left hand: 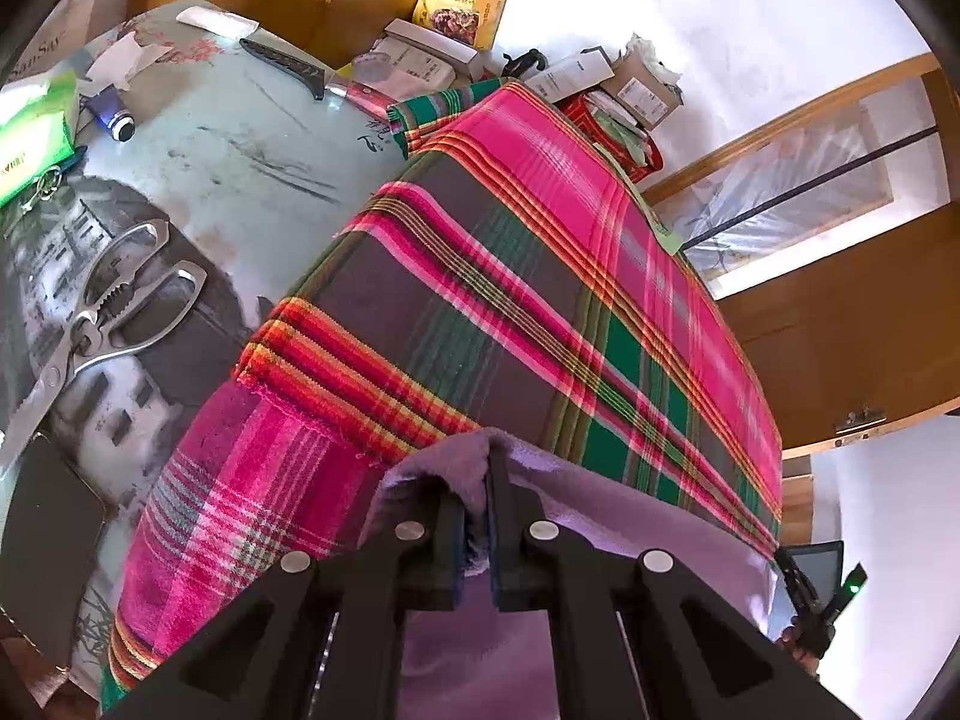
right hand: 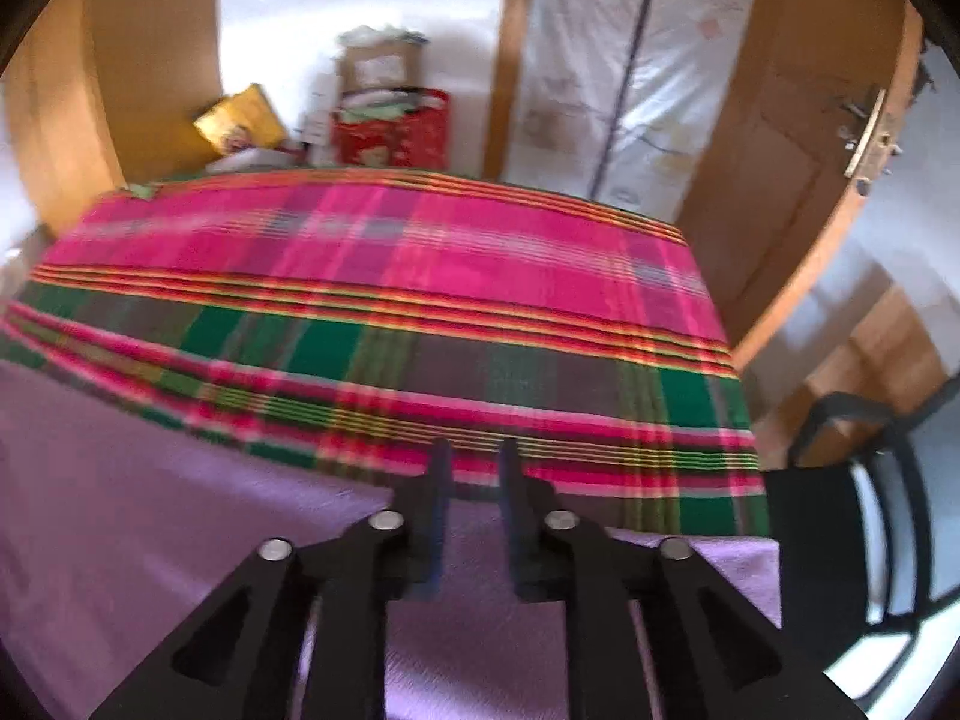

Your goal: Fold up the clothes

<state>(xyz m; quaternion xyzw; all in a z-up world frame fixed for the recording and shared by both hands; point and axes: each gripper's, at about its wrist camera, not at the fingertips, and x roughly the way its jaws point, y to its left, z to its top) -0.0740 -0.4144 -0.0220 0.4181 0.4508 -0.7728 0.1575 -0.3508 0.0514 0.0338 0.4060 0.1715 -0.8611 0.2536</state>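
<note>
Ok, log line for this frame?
task: fold clothes | left hand-held gripper: shut on purple cloth | right hand-held gripper: open, over purple cloth | plaid blanket underneath

Lived-in home, wooden doors (right hand: 774, 180), cluttered table (left hand: 252, 138), kitchen scissors (left hand: 102, 306), tissue box (left hand: 36, 126)

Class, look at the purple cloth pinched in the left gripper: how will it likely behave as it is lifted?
The purple cloth probably flops: it bunches into a soft peak between the left gripper fingers. Its fuzzy nap suggests it grips rather than slips. It likely drags over the plaid cloth instead of sliding freely.
</note>
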